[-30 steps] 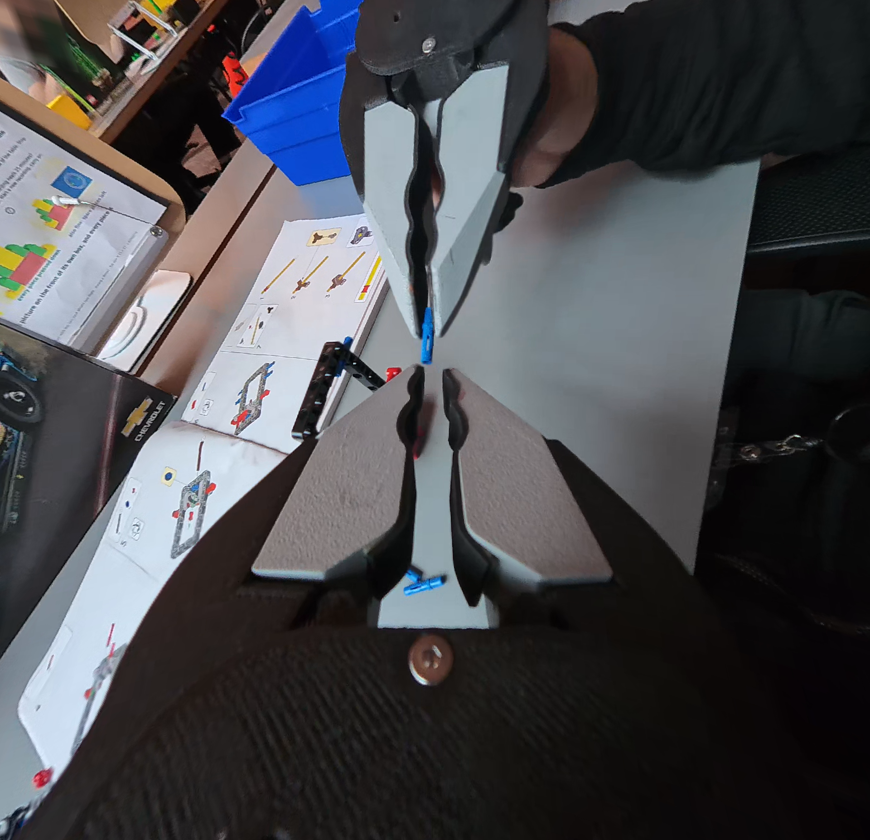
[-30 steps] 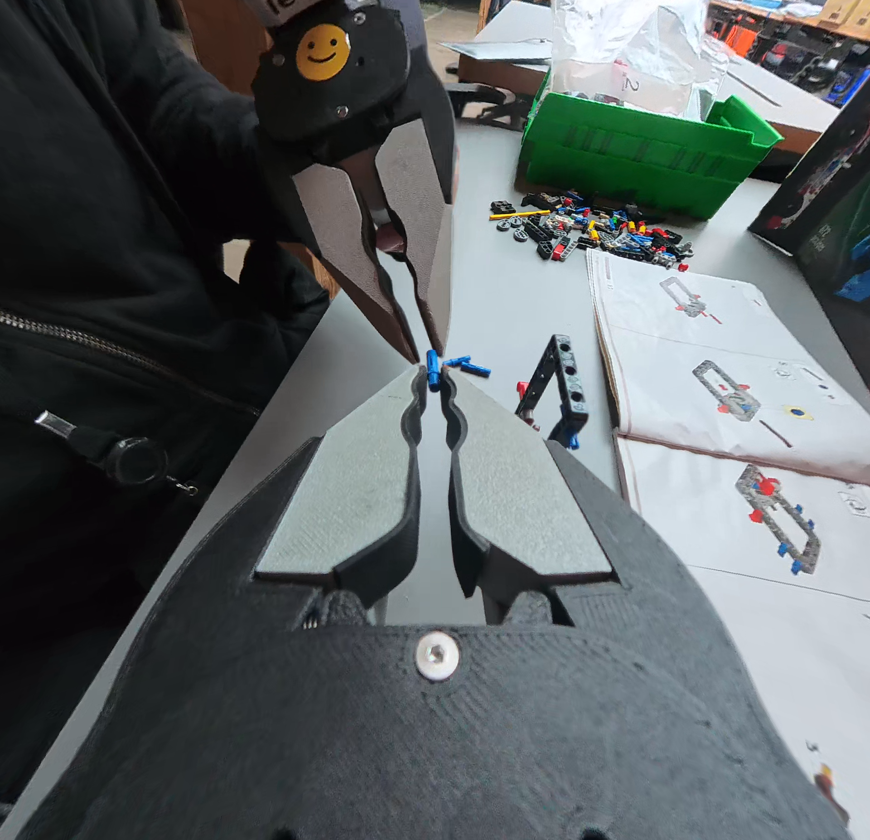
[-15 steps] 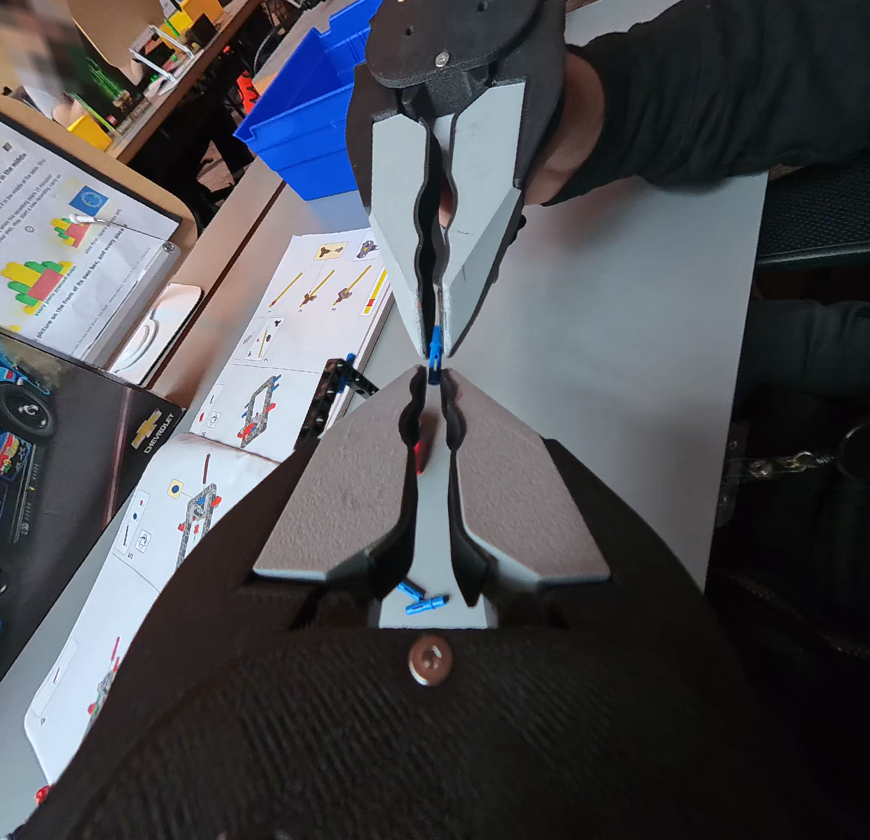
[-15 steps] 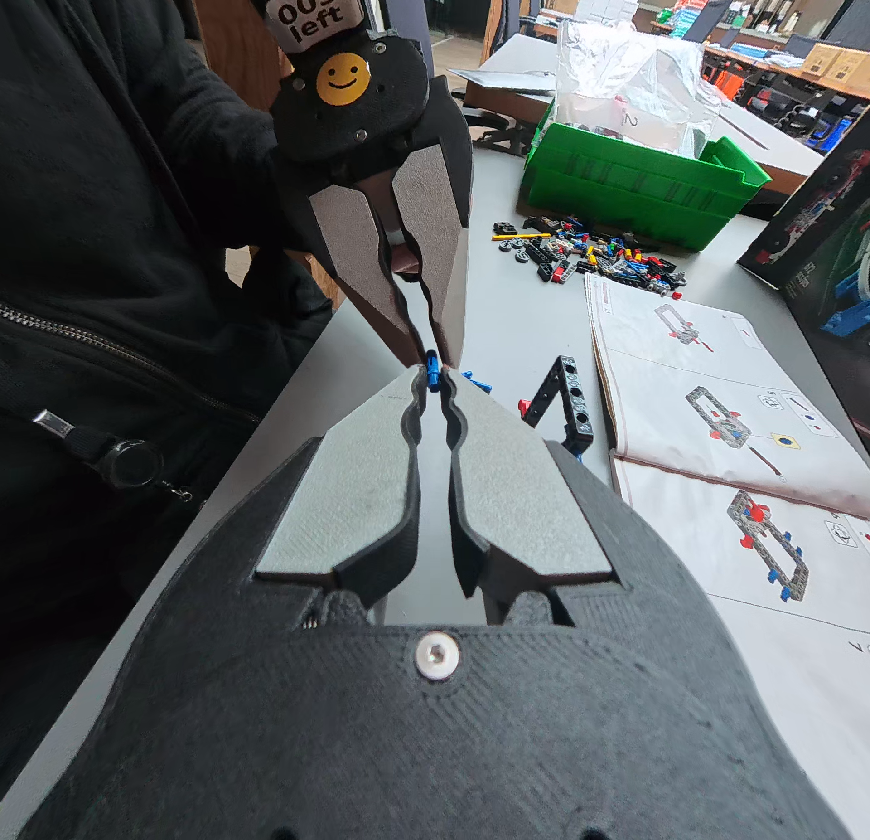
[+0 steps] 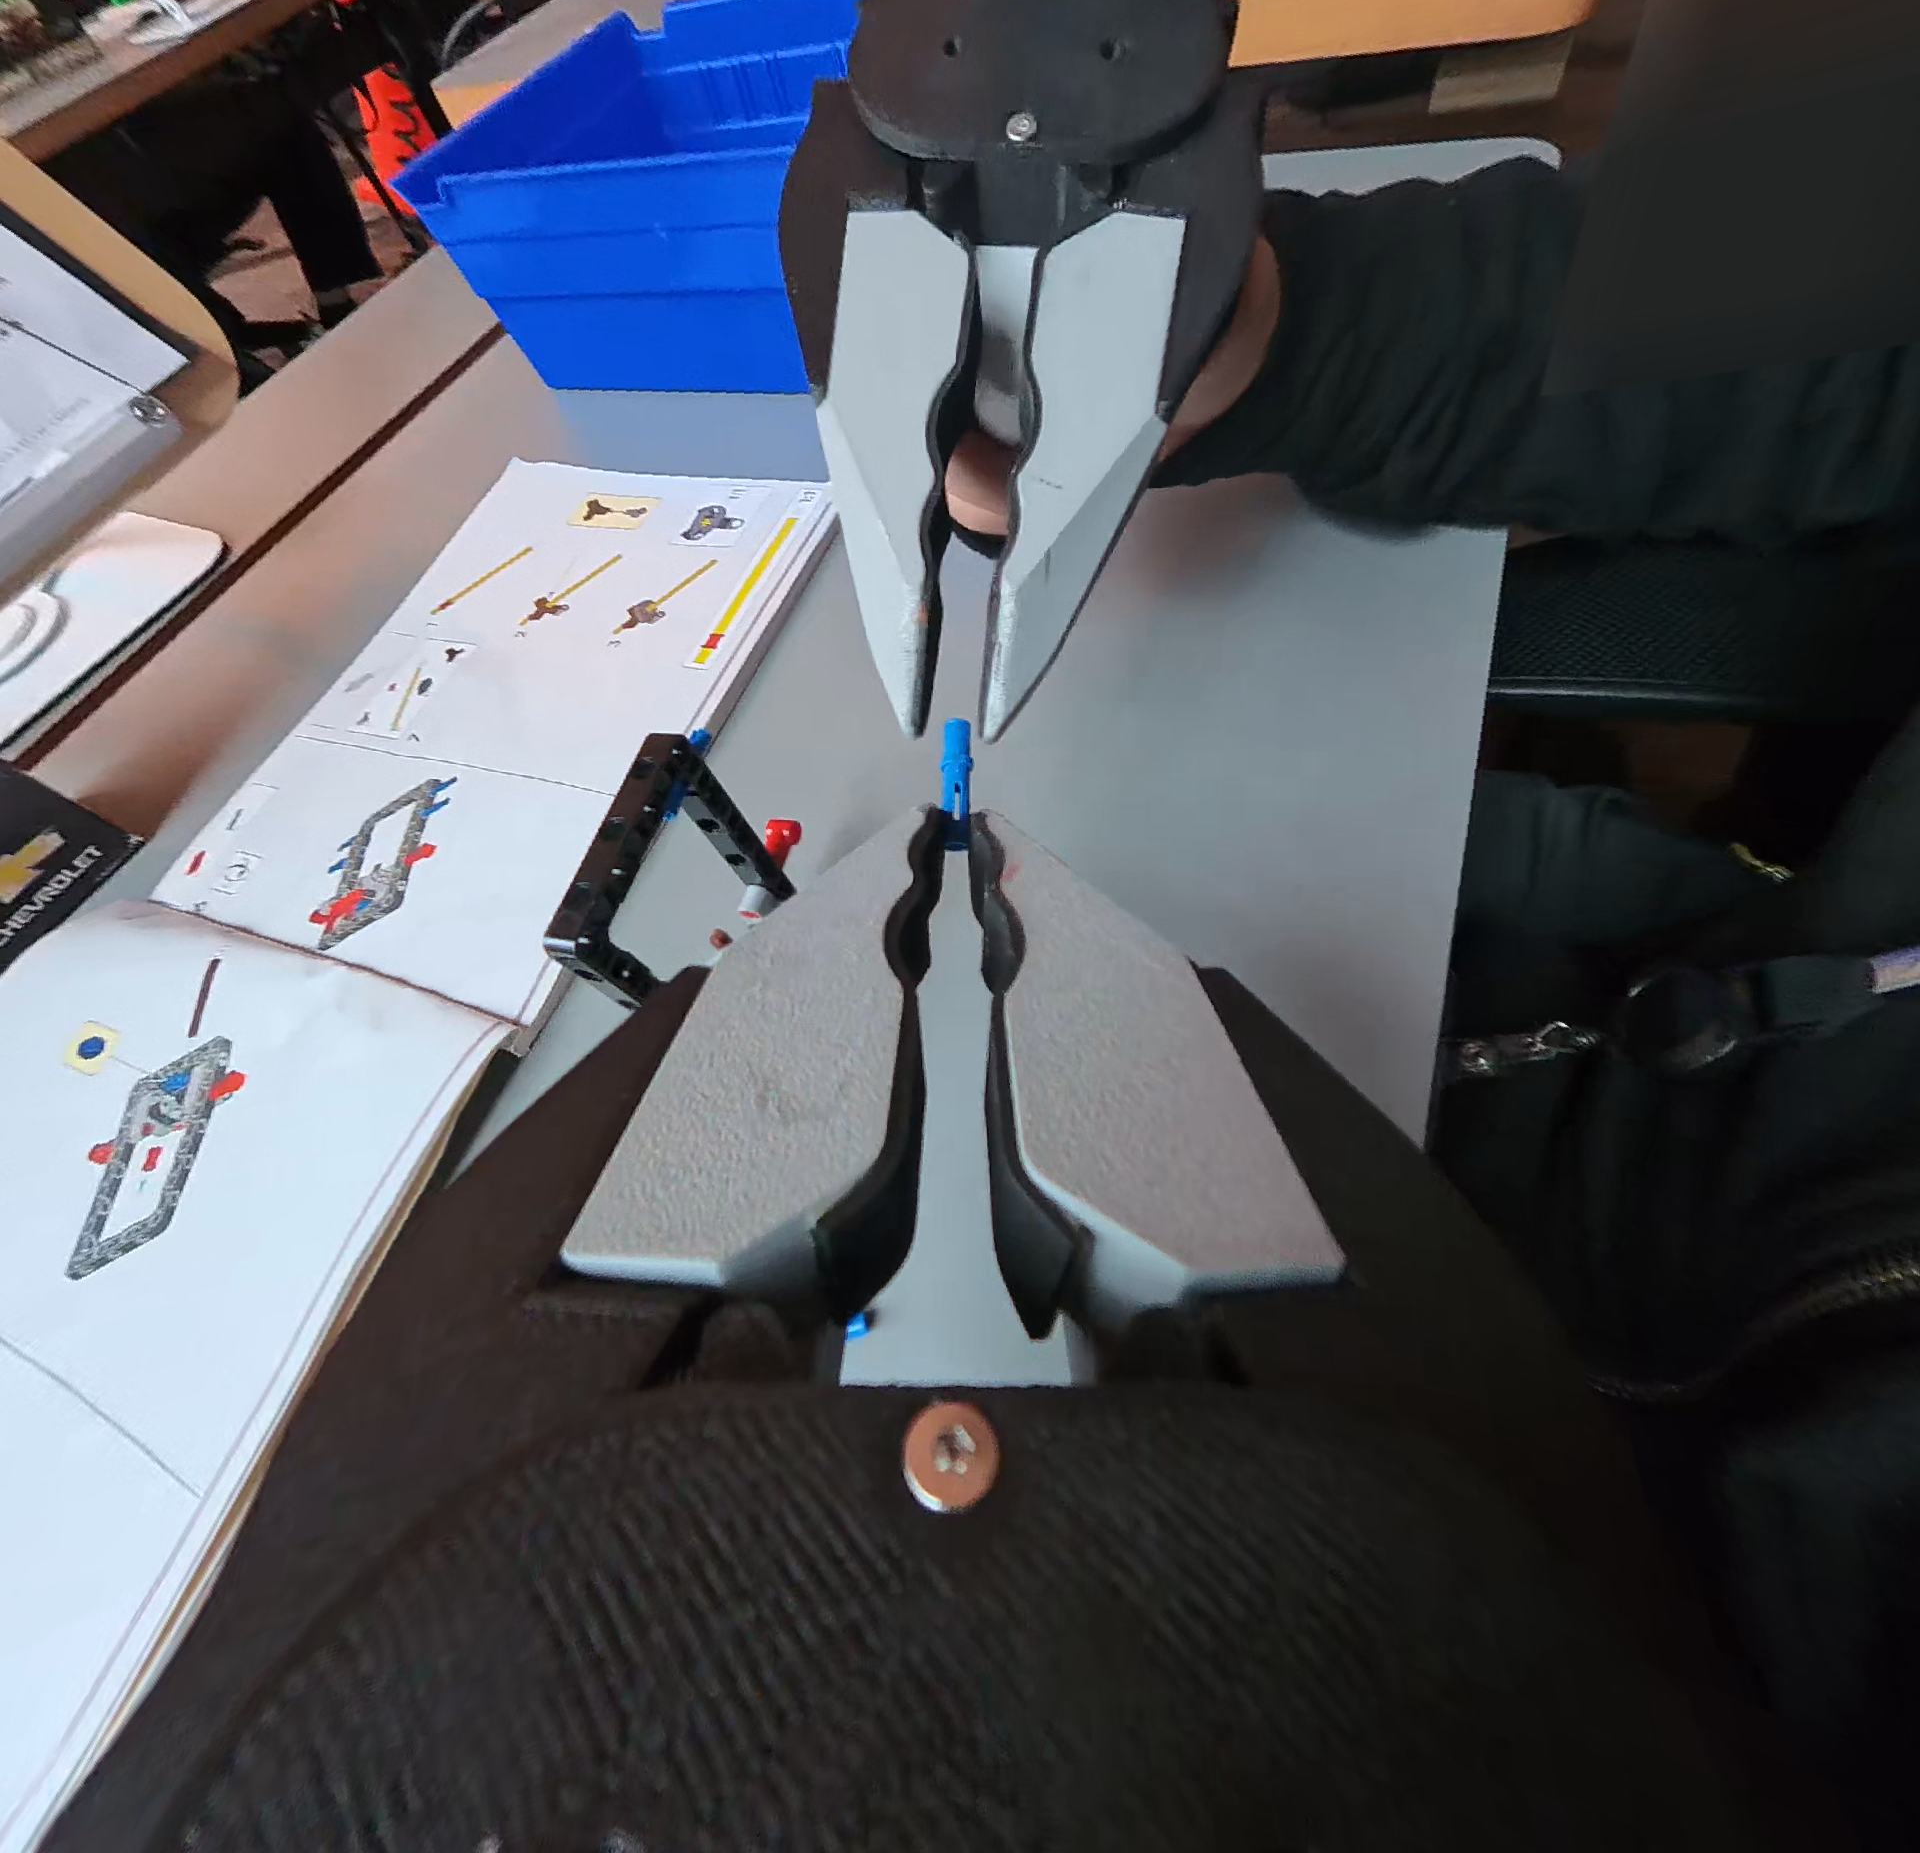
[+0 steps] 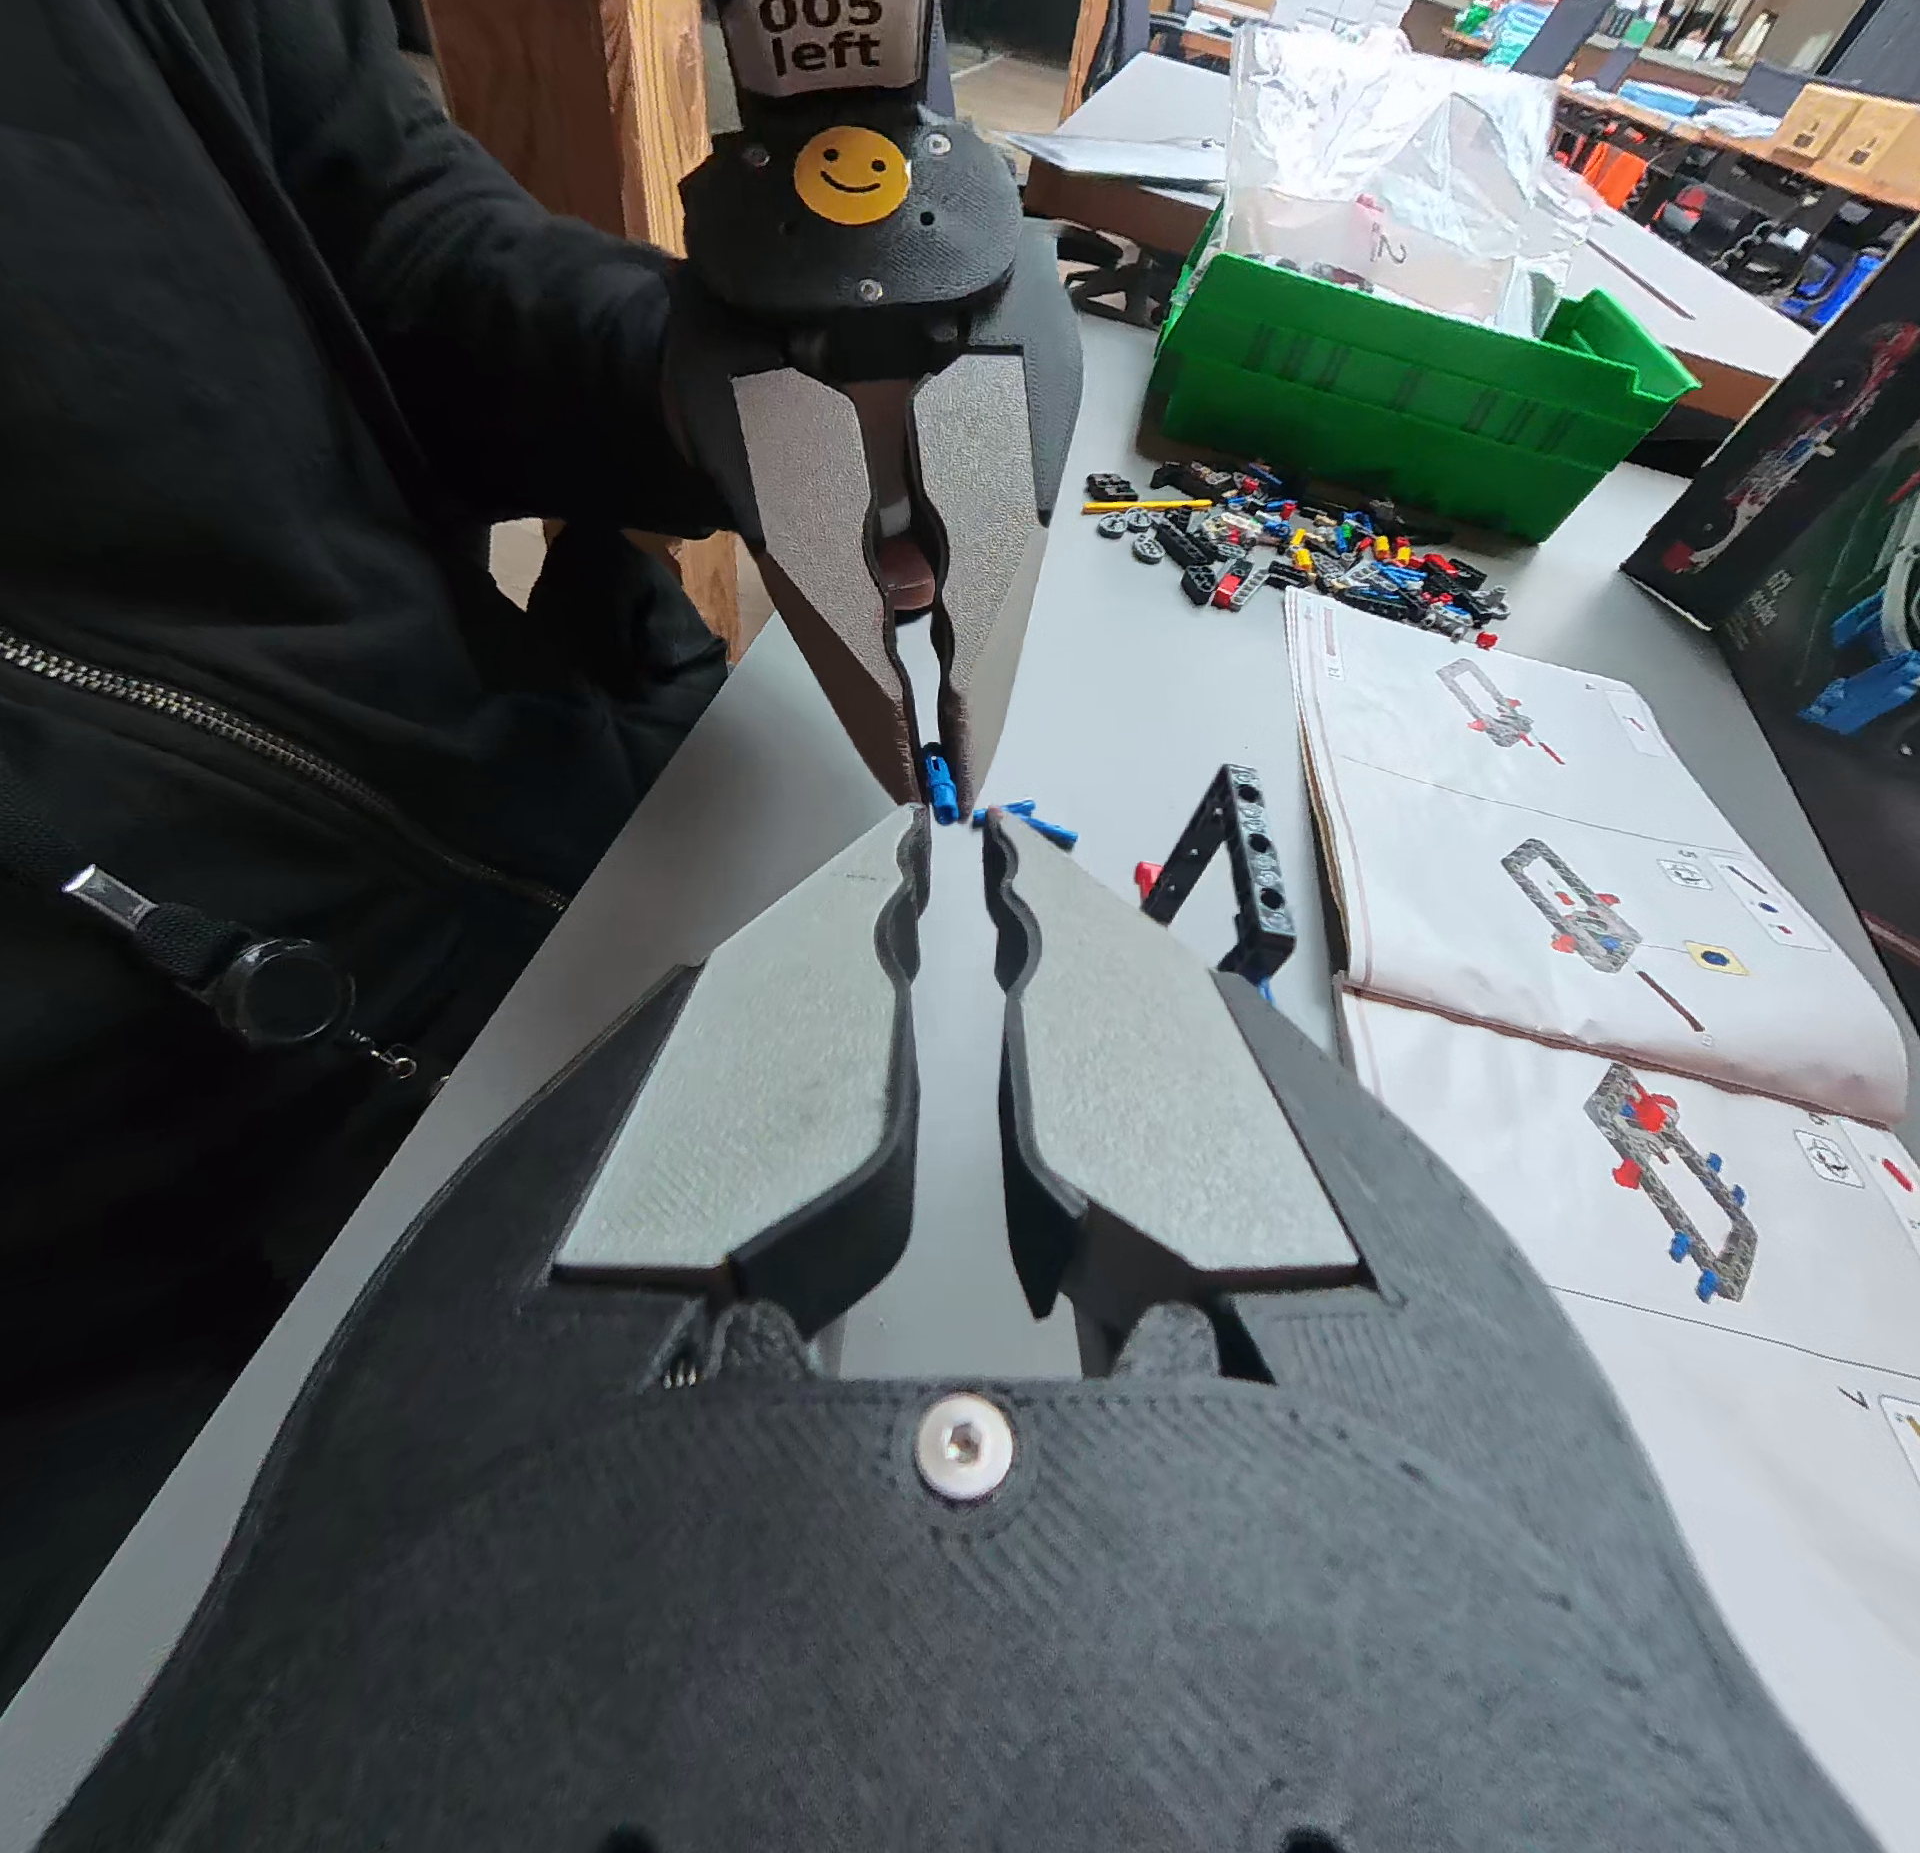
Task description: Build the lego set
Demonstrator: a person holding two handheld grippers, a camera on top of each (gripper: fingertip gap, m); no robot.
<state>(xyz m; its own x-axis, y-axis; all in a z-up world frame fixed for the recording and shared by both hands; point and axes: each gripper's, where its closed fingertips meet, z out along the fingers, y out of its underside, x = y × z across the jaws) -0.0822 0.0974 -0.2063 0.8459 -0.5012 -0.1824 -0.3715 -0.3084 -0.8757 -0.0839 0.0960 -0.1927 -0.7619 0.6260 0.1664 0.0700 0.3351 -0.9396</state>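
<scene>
A small blue pin (image 5: 954, 773) stands between the two grippers, which meet tip to tip above the grey table (image 5: 1247, 764). My left gripper (image 5: 954, 822) is shut on the pin's lower end. My right gripper (image 5: 951, 731) faces it from above with its fingertips slightly apart, just clear of the pin's free end. In the right wrist view my right gripper (image 6: 951, 818) is open and empty, and the left gripper (image 6: 932, 797) holds the blue pin (image 6: 938, 777). A black lego frame (image 5: 665, 868) with a red pin (image 5: 779, 835) stands beside the booklet; it also shows in the right wrist view (image 6: 1252, 868).
An open instruction booklet (image 5: 312, 972) (image 6: 1558, 868) lies on the table. Two loose blue pins (image 6: 1023, 821) lie near the tips. A pile of loose parts (image 6: 1299, 546) sits before a green bin (image 6: 1403, 401). A blue bin (image 5: 623, 245) and the set's box (image 6: 1818, 556) stand at the edges. The grippers are tip to tip, or close to it.
The blue pin has passed from my right gripper to my left. The left closed on it, the right opened and drew back a little.
</scene>
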